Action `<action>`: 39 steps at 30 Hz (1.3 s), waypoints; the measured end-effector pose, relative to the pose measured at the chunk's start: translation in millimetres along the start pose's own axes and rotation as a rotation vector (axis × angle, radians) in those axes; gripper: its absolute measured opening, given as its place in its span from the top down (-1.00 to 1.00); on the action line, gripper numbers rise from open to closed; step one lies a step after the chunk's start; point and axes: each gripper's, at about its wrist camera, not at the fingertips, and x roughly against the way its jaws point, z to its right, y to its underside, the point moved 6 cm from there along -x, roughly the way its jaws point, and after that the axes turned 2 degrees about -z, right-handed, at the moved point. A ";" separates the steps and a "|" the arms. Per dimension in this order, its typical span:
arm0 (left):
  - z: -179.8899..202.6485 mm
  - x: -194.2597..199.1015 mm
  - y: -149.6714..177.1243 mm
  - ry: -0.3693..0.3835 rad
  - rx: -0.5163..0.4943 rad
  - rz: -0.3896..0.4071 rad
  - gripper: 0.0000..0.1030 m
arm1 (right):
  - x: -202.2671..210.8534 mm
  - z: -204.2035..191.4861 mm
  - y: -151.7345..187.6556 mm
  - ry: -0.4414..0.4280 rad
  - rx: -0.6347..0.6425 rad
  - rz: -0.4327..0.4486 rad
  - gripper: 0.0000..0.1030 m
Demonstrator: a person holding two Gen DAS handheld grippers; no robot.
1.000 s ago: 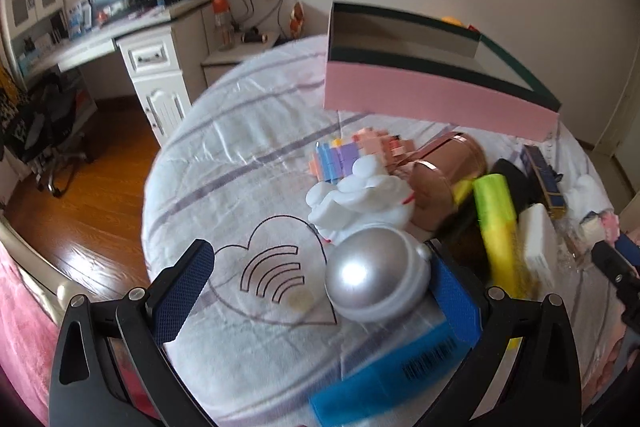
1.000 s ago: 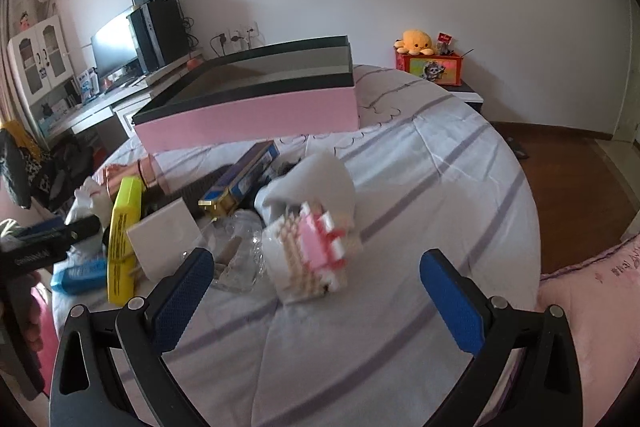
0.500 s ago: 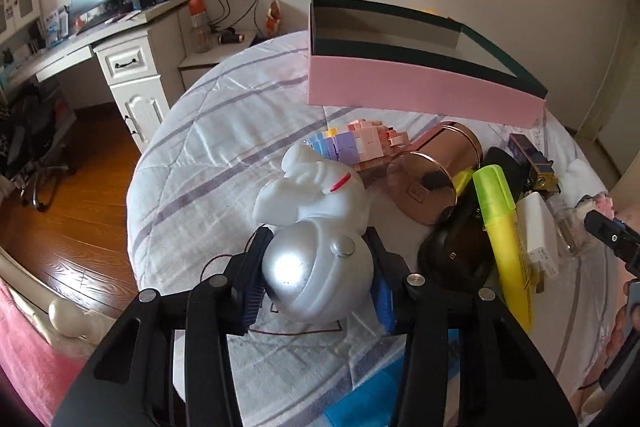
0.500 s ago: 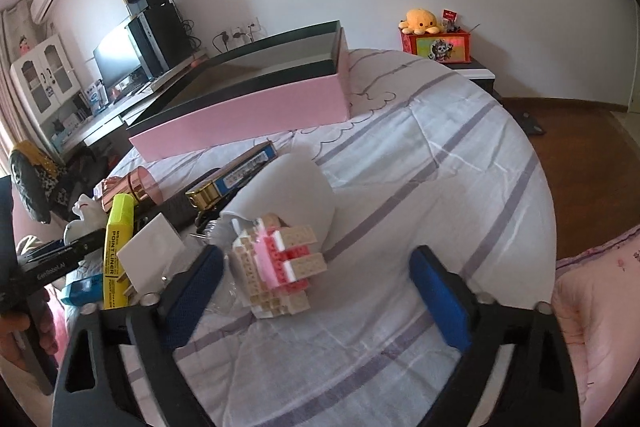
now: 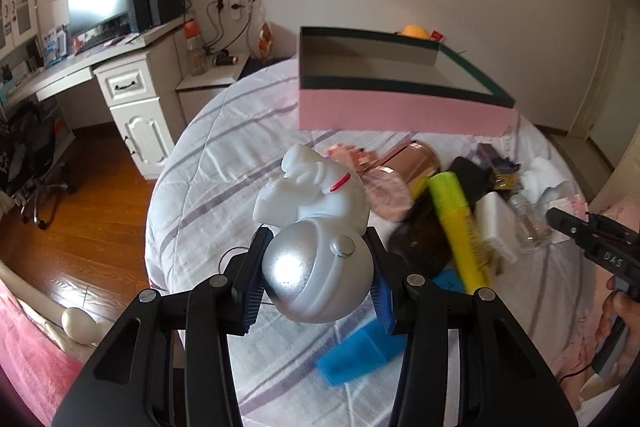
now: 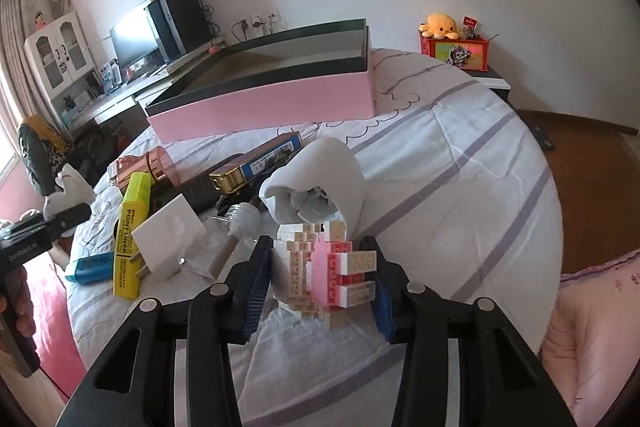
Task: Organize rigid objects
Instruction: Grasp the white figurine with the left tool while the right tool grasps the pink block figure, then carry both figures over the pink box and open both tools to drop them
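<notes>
"POINT LINER" on yellow highlighter (image 6: pixel 129 235)

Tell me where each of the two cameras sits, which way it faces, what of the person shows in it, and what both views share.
Left wrist: rides the left gripper, looking down along its fingers at the silver-and-white toy they clamp; the right gripper and its hand show at right.
Right wrist: rides the right gripper, whose jaws are closing on the brick figure; the left gripper shows at left.
Shared: pink box, yellow highlighter.

Each camera rides its own claw, looking steeply down and close over the bed (image 5: pixel 224 163). Both views share the pink box (image 5: pixel 400 111) (image 6: pixel 264 107) — seen from opposite sides — and the yellow marker (image 5: pixel 460 223) (image 6: pixel 130 227).
</notes>
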 end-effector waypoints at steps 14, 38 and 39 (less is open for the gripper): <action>42.8 10.1 -32.4 0.083 -0.083 0.044 0.12 | 20.9 3.6 -20.5 0.024 0.080 -0.012 0.46; 57.8 2.3 -105.0 0.125 -0.138 0.106 0.12 | 42.2 -39.0 -99.6 -0.072 0.206 0.095 0.43; 57.8 0.8 -111.6 0.128 -0.140 0.109 0.12 | 37.0 -45.1 -109.7 -0.082 0.216 0.103 0.43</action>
